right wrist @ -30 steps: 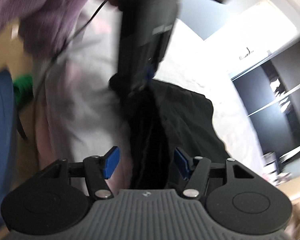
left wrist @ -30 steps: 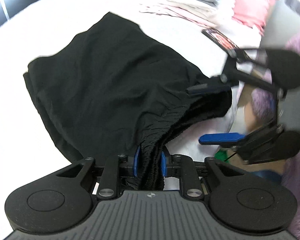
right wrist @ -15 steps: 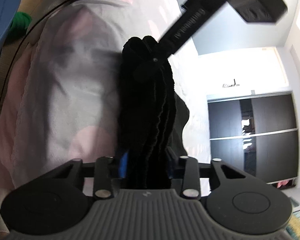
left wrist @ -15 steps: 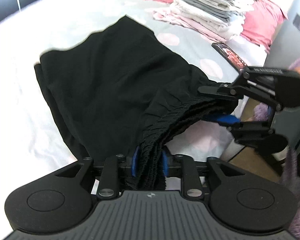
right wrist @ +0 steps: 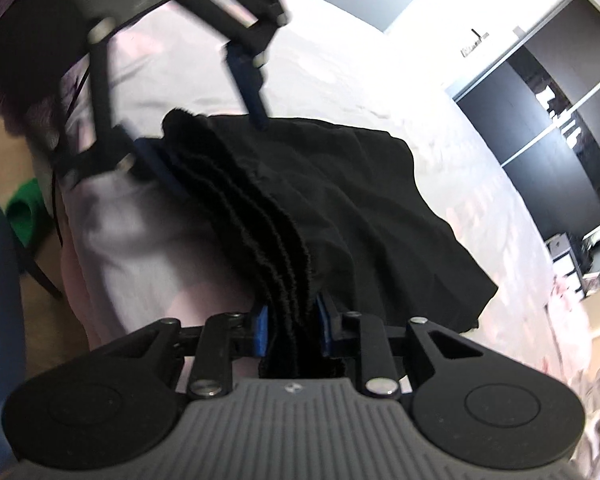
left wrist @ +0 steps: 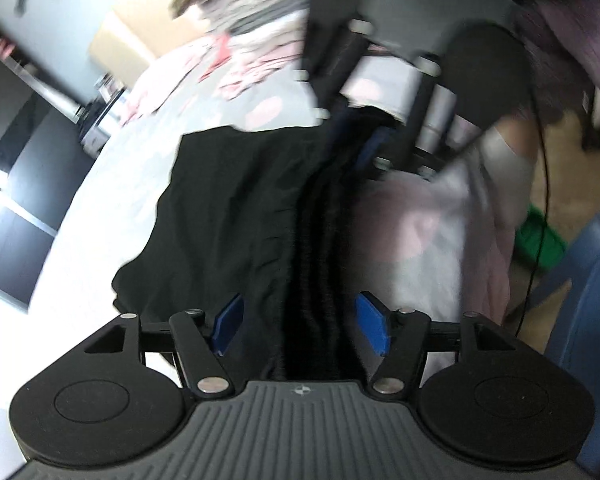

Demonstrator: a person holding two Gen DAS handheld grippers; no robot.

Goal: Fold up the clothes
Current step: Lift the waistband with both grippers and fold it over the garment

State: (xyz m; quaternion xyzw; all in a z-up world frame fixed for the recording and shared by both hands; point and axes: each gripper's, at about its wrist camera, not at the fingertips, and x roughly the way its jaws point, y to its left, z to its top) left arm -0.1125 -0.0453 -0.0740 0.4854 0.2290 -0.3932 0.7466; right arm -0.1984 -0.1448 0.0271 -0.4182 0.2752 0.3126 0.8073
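Folded clothes stack (left wrist: pixel 240 12) motion-blurred; black garment (right wrist: pixel 340 192) hem hidden behind tongs.

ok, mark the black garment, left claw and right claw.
black garment (right wrist: pixel 340 200), right wrist view, flat cloth.
left claw (left wrist: pixel 300 322), left wrist view, open gap over waistband.
right claw (right wrist: pixel 290 326), right wrist view, clamped waistband.

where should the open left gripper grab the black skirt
Grip the black skirt at its gathered waistband, from the bed-edge side. The left gripper jaws already straddle that thick ridge; the right gripper clamps its other end.
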